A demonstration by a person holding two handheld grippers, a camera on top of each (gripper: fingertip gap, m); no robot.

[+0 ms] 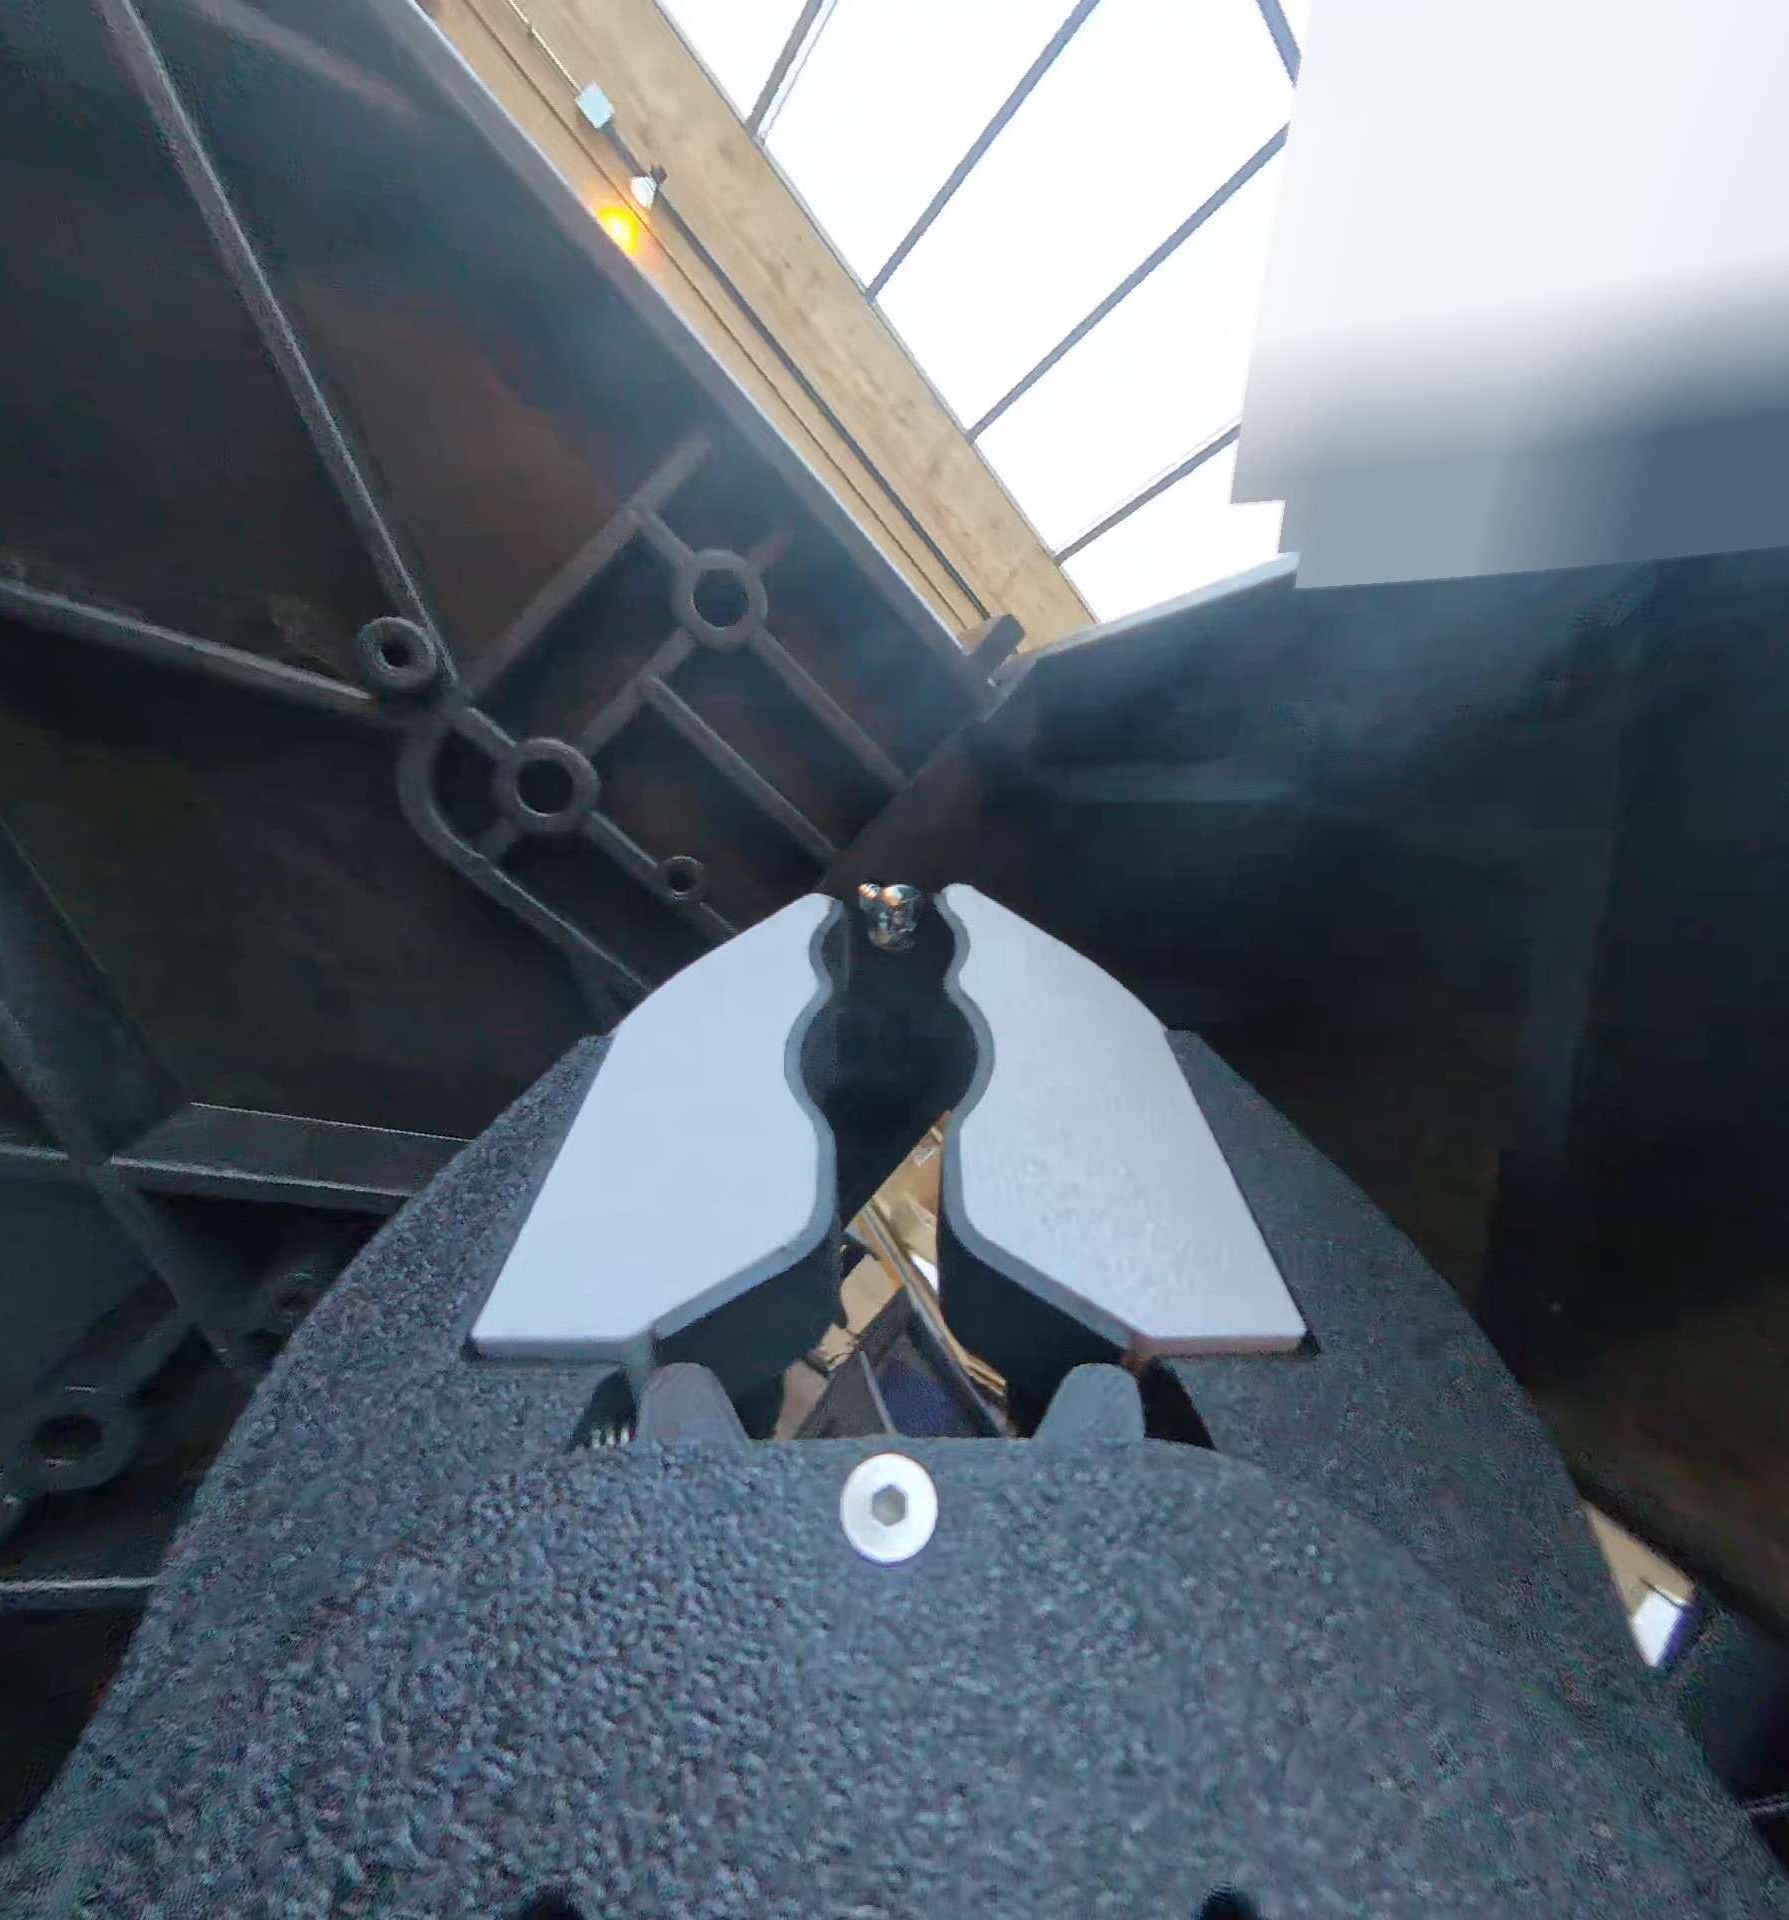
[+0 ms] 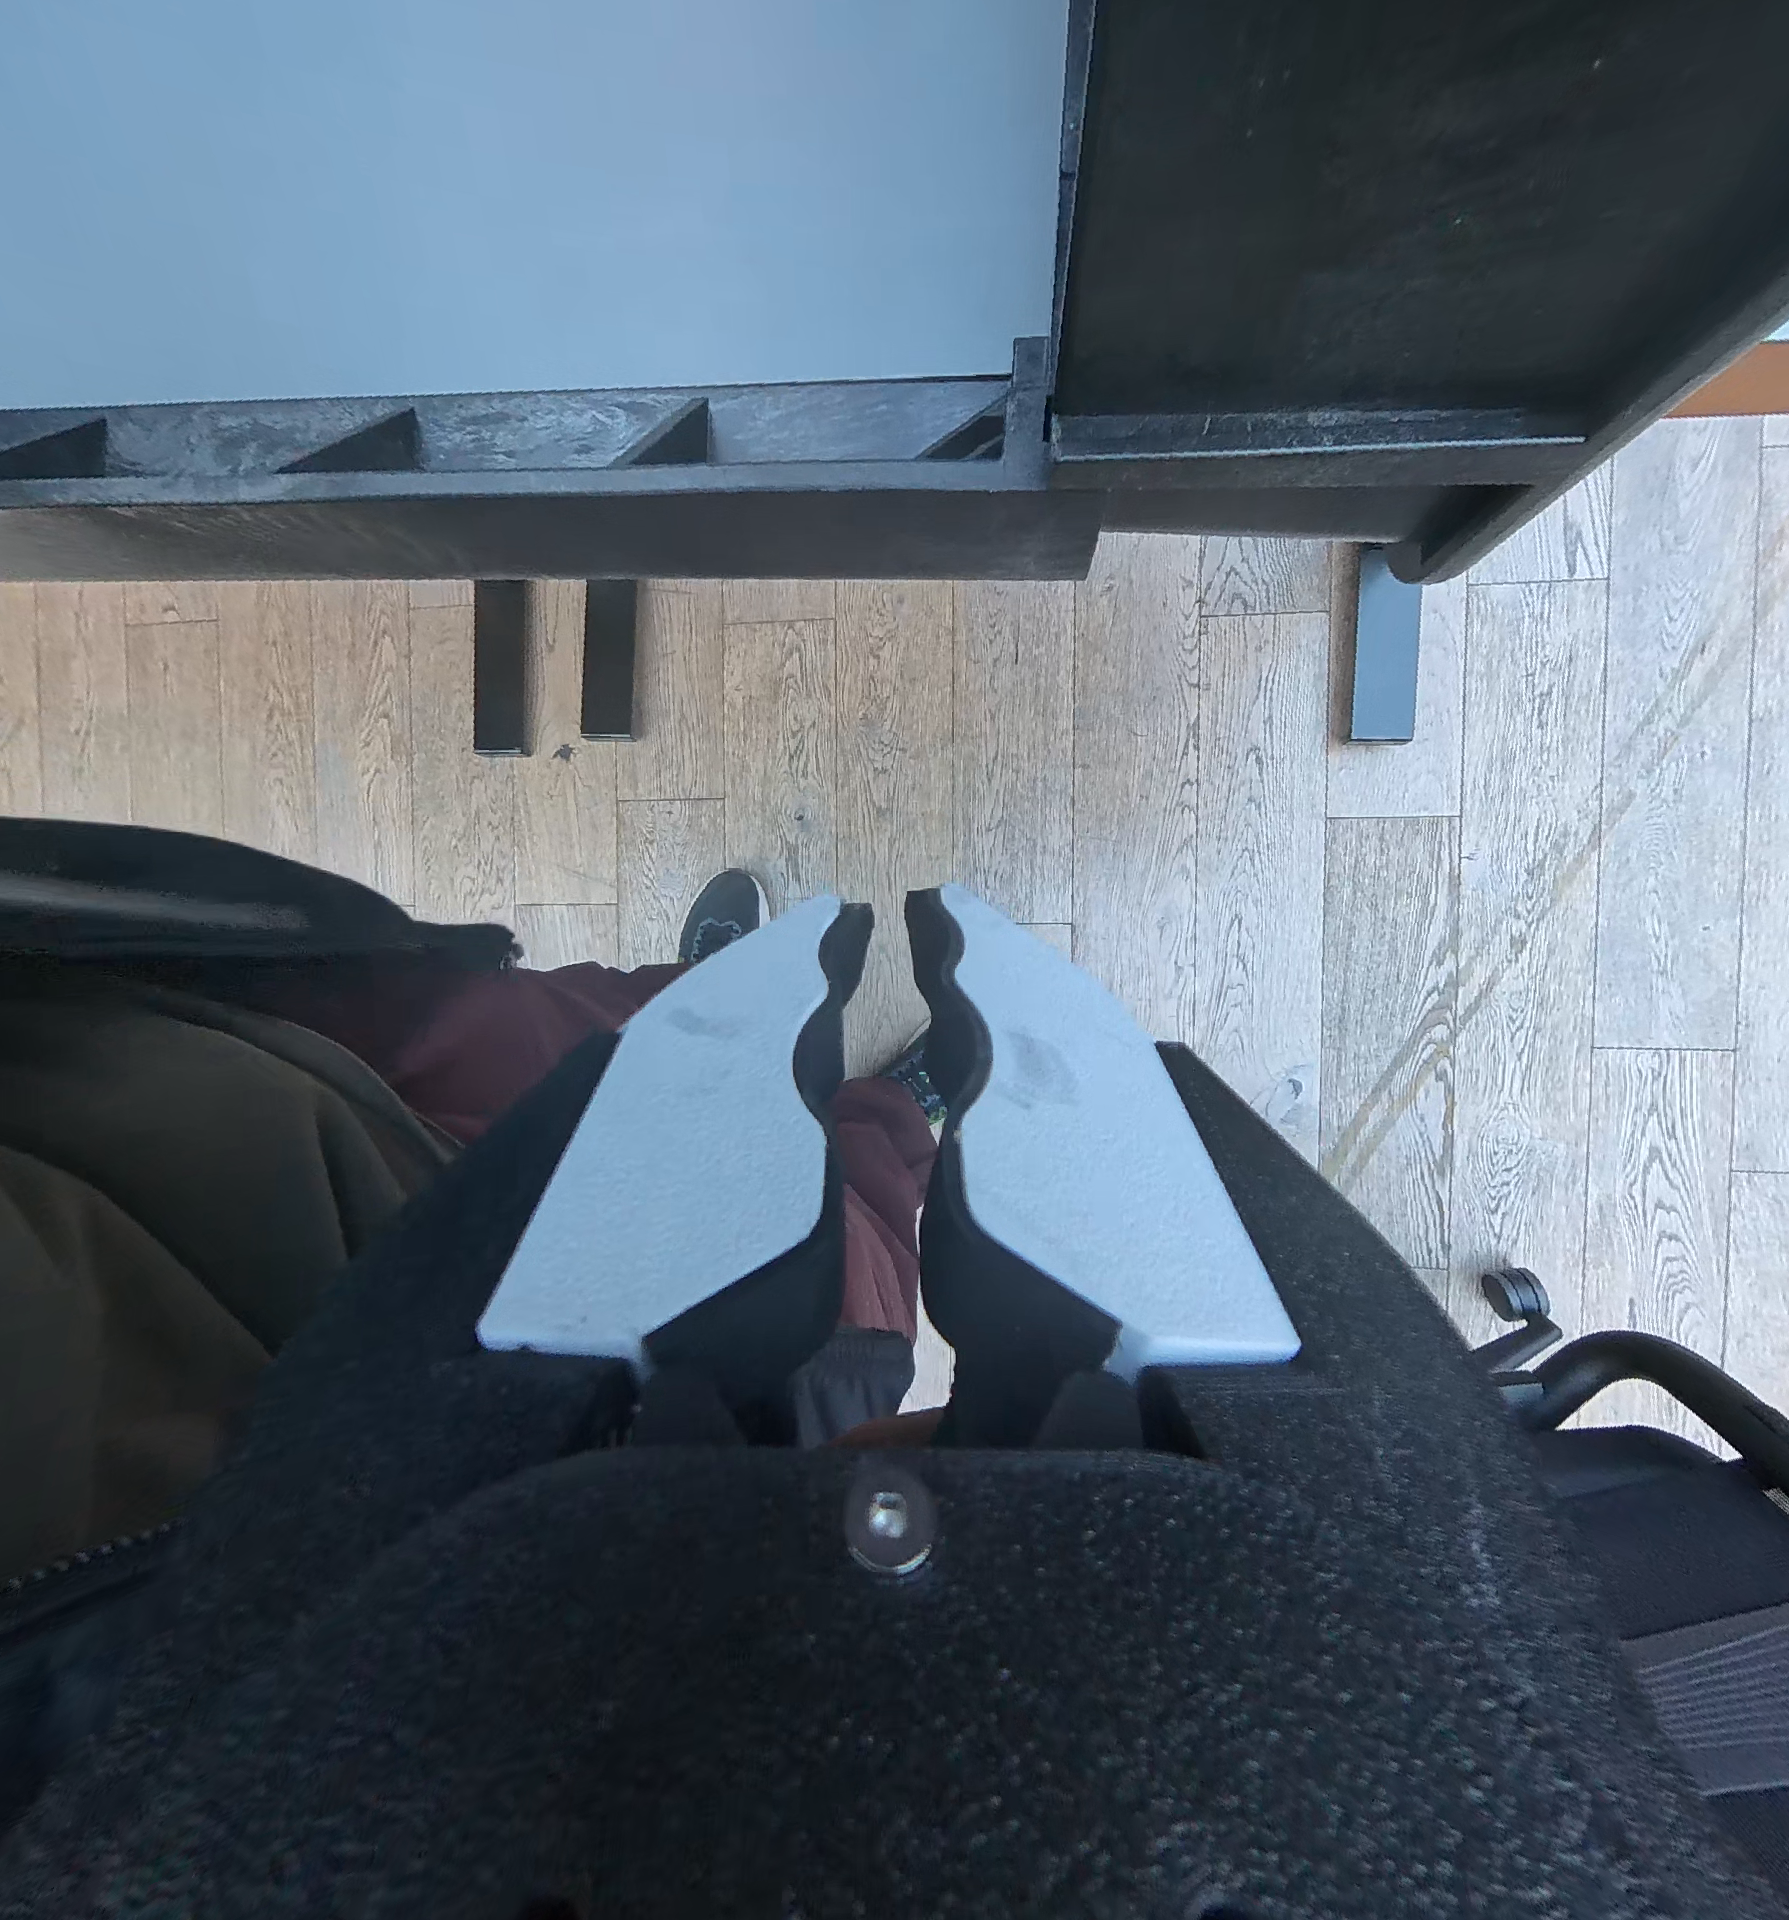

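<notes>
Wood floor below: right claw slightly spread, empty; left claw pinching one screw.

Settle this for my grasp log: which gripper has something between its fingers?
The left gripper: a black bar with a shiny screw runs between its fingertips. The right gripper shows only trousers and wooden floor through its narrow gap.

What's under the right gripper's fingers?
Below the right gripper lie a wooden floor, a dark shoe and a dark red trouser leg. Its black body hides the rest of the leg.
</notes>
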